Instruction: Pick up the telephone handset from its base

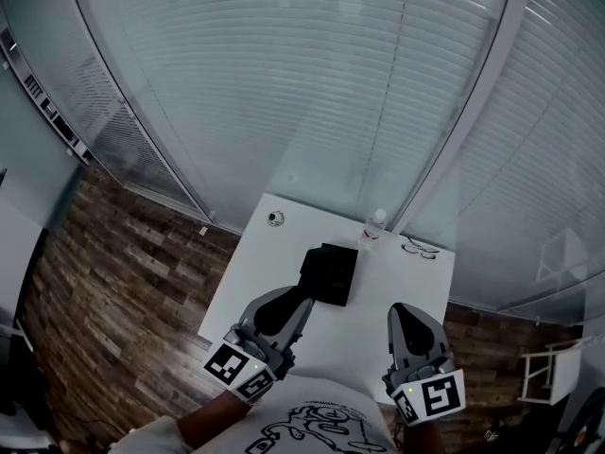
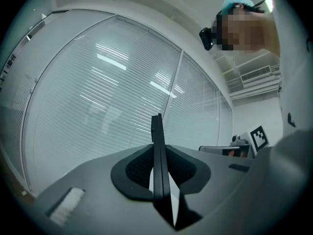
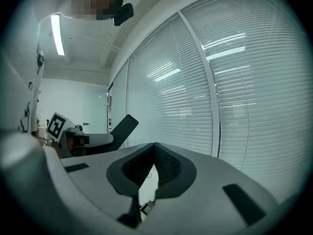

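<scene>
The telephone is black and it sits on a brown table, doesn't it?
Not quite: the table is white, not brown. The head view shows the black telephone sitting on it.

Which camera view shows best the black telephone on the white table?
The head view: it looks down on the whole telephone on the table. The left and right gripper views point level at the window blinds and miss it; the left one shows only an unidentified thin black piece between its tongs.
</scene>
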Motion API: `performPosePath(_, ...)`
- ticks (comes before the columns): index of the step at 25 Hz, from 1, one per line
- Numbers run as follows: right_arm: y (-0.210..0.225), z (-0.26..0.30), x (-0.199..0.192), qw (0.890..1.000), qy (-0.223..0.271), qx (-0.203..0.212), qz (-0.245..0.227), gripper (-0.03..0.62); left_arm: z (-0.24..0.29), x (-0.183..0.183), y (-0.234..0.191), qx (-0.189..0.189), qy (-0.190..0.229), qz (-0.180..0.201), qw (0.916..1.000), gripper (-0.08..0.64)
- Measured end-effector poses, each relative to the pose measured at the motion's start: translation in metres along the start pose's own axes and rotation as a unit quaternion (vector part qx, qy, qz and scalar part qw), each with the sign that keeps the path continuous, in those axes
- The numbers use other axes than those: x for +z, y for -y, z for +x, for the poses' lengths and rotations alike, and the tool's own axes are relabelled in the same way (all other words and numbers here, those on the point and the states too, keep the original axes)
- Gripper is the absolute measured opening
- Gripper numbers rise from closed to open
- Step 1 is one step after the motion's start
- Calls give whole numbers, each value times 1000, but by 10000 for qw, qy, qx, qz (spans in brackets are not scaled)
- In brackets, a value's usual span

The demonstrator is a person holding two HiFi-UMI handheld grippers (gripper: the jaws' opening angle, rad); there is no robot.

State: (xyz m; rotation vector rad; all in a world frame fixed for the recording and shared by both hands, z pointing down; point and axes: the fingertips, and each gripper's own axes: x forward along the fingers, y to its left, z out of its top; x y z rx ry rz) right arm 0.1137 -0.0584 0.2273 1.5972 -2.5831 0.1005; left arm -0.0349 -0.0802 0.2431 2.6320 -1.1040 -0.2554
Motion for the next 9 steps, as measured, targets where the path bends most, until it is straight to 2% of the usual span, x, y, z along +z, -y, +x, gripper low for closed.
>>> performPosePath(9, 3, 5, -1, 10000, 12, -61, 47, 5, 2, -1, -4, 1, -19, -39, 10000, 72)
